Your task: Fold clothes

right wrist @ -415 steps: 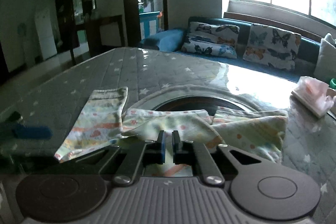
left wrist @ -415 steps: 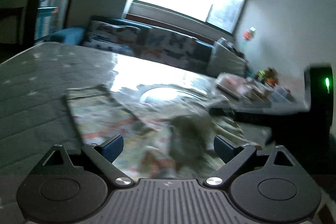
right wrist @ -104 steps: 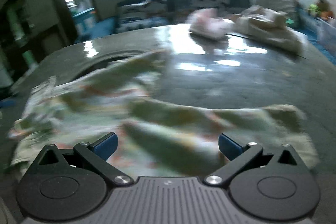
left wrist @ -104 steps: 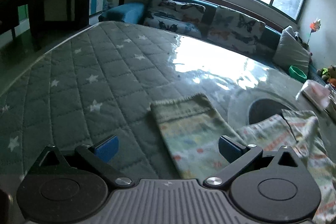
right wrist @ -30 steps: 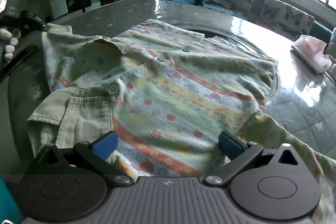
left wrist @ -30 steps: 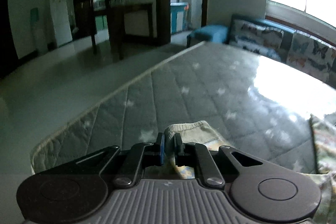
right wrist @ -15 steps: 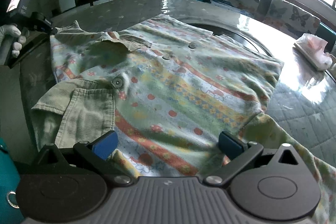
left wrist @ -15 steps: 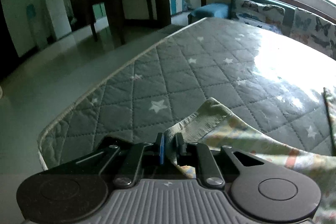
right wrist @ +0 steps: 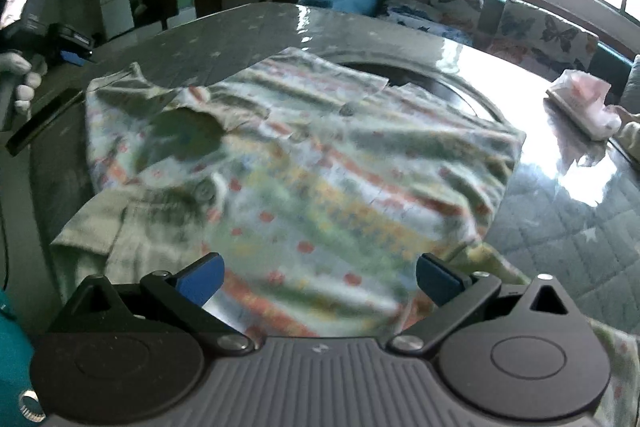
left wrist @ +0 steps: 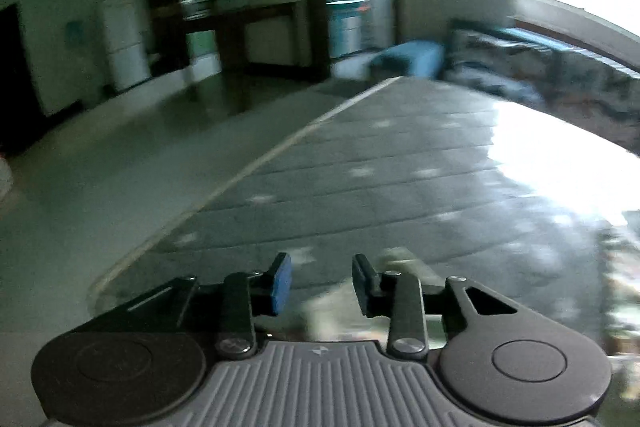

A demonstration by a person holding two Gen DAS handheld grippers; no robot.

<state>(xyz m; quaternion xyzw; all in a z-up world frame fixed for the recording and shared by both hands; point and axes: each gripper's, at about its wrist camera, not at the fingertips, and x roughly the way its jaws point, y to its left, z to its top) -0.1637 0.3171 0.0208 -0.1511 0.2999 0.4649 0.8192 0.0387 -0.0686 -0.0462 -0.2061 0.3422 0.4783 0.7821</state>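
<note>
The shirt [right wrist: 304, 163], a striped and dotted button-front with a pale collar, lies spread face up across the middle of the quilted worktop [right wrist: 568, 239], its collar toward 10 o'clock and its hem running off toward 3 o'clock in the right wrist view. Spread flat like this, it looks laid out for a first fold rather than folded; no fold line shows yet. 1 sleeve [right wrist: 100, 227] sits doubled at 8 o'clock, just beside the right tool [right wrist: 318, 277], whose jaws stand wide with nothing pressed between them; it hovers over the near edge of the cloth, probably waiting for the next pinch.

The left tool [left wrist: 322, 285] points at the worktop's bare corner, and its jaws are opening, now at a narrow gap. A pale, blurred bit of cloth [left wrist: 396, 257] lies just past the right jaw at 1 o'clock; the pads do not press on it, which reads as a corner just let go after being pulled straight. In the right wrist view a gloved hand [right wrist: 22, 83] at 9 o'clock carries that left tool beyond the collar.

Farther out, a pink folded bundle [right wrist: 584, 103] rests on the worktop at 2 o'clock, well apart from the shirt, and a butterfly-print sofa [right wrist: 532, 27] lines the window wall.
</note>
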